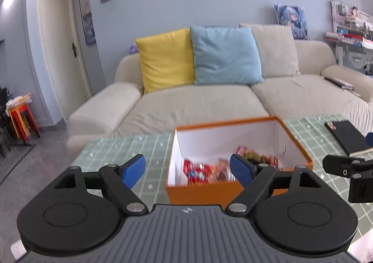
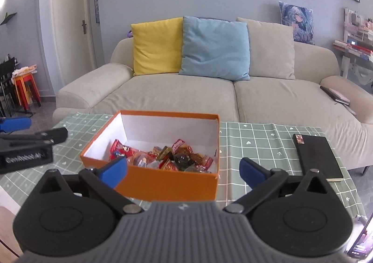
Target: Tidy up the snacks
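Right wrist view — orange box (image 2: 167, 183) holds bright wrapped snacks (image 2: 163, 158); both tongs (image 2: 184, 169) (image 1: 187, 169) gape wide, empty.

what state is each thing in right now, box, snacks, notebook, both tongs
orange box: lid off, upright on the table
snacks: piled loose inside the box
black notebook: closed, flat on the tablecloth, right of the box
left tongs: open, holding nothing
right tongs: open, holding nothing

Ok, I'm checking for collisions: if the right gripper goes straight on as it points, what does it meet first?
Probably the orange box: its near wall sits just ahead between the right gripper's open fingers. Depth is unclear.
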`<move>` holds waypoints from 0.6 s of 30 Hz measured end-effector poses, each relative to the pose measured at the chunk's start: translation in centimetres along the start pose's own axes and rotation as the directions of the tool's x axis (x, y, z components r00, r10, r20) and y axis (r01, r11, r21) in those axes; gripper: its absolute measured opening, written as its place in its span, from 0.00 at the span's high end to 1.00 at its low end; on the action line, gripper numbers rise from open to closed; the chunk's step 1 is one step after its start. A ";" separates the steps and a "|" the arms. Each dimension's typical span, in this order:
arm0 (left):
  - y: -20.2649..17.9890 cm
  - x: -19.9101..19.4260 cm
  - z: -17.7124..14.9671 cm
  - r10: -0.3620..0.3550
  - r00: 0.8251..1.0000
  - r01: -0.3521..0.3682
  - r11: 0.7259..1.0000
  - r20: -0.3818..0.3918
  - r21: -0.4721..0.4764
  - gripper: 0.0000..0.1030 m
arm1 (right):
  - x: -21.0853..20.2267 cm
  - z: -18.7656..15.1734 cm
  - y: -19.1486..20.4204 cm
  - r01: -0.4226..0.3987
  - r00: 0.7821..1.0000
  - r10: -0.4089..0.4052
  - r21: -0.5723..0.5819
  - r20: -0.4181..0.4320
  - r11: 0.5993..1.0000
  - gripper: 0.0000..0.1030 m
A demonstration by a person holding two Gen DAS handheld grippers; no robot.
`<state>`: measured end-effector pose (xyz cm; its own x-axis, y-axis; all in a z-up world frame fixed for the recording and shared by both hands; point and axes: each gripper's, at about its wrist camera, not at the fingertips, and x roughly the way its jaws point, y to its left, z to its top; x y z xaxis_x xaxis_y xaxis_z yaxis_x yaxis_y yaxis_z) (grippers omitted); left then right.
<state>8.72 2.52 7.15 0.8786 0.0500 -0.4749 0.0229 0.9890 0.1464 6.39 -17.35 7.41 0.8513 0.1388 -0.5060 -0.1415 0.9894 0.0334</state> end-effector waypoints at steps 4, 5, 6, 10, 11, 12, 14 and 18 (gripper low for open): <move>-0.4 1.7 -1.5 -0.019 0.995 0.016 0.999 -0.095 -0.028 0.06 | 1.1 -1.2 0.2 0.005 0.999 -0.005 -0.001 -0.040 1.000 0.04; -0.4 2.1 -1.8 -0.027 0.993 0.024 0.999 -0.115 -0.032 0.06 | 1.4 -1.6 0.2 0.007 0.998 -0.007 0.002 -0.055 1.000 0.04; -0.5 2.3 -2.2 -0.030 0.991 0.026 0.999 -0.129 -0.033 0.06 | 1.8 -1.9 0.1 0.012 0.998 -0.012 0.003 -0.069 1.000 0.04; -0.6 3.2 -3.3 -0.022 0.982 0.014 0.999 -0.186 -0.039 0.06 | 3.1 -3.2 -0.2 0.029 0.993 -0.029 0.003 -0.117 1.000 0.04; -0.6 3.4 -3.5 -0.025 0.980 0.017 0.999 -0.198 -0.045 0.06 | 3.3 -3.4 -0.3 0.032 0.991 -0.031 0.007 -0.126 0.999 0.04; -0.5 3.6 -3.7 -0.032 0.977 0.022 0.998 -0.212 -0.051 0.06 | 3.6 -3.6 -0.4 0.034 0.990 -0.032 0.011 -0.136 0.999 0.04; -0.4 3.6 -4.1 -0.038 0.973 0.026 0.998 -0.226 -0.055 0.06 | 4.0 -3.8 -0.5 0.034 0.989 -0.031 0.020 -0.148 0.999 0.04; -0.6 3.8 -4.4 -0.038 0.971 0.027 0.998 -0.237 -0.048 0.06 | 4.3 -4.1 -0.6 0.035 0.987 -0.030 0.027 -0.159 0.999 0.04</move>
<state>9.98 2.68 1.45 0.7394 0.0440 -0.6719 0.0237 0.9955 0.0914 8.10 -17.55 1.64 0.7639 0.1000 -0.6376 -0.0980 0.9944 0.0385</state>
